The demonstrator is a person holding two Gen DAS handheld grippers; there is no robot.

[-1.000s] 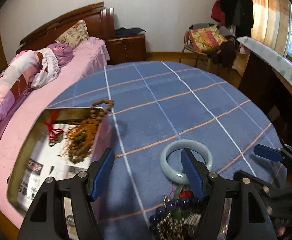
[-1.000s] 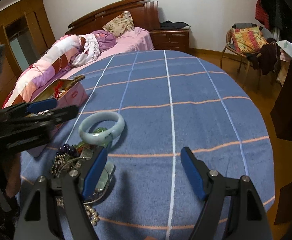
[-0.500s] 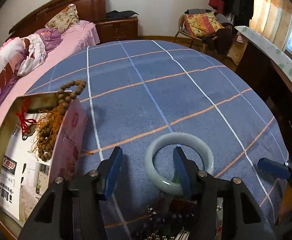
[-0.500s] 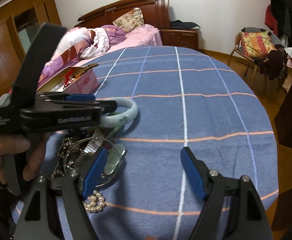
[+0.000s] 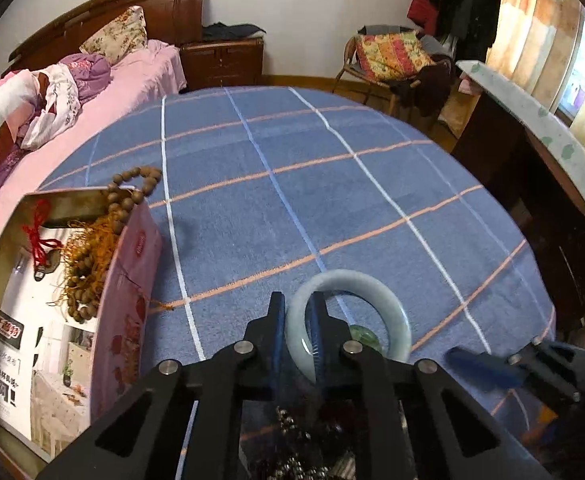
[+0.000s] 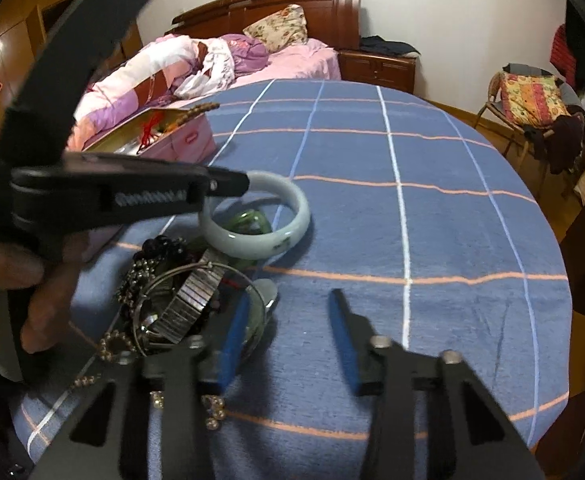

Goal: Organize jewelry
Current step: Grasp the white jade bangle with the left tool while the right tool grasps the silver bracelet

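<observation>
Pale jade bangle [image 5: 376,300] is pinched by the just-closed left tool [image 5: 296,320]; right tool [image 6: 288,340], jaws just narrowed, is left gaping over nothing.

A pale green jade bangle [image 5: 348,312] sits tilted at the far edge of a tangled jewelry pile [image 6: 172,292] on a blue checked cloth. To the left, a pink open box [image 5: 124,312] holds a brown wooden bead strand [image 5: 104,232] draped over its rim.
</observation>
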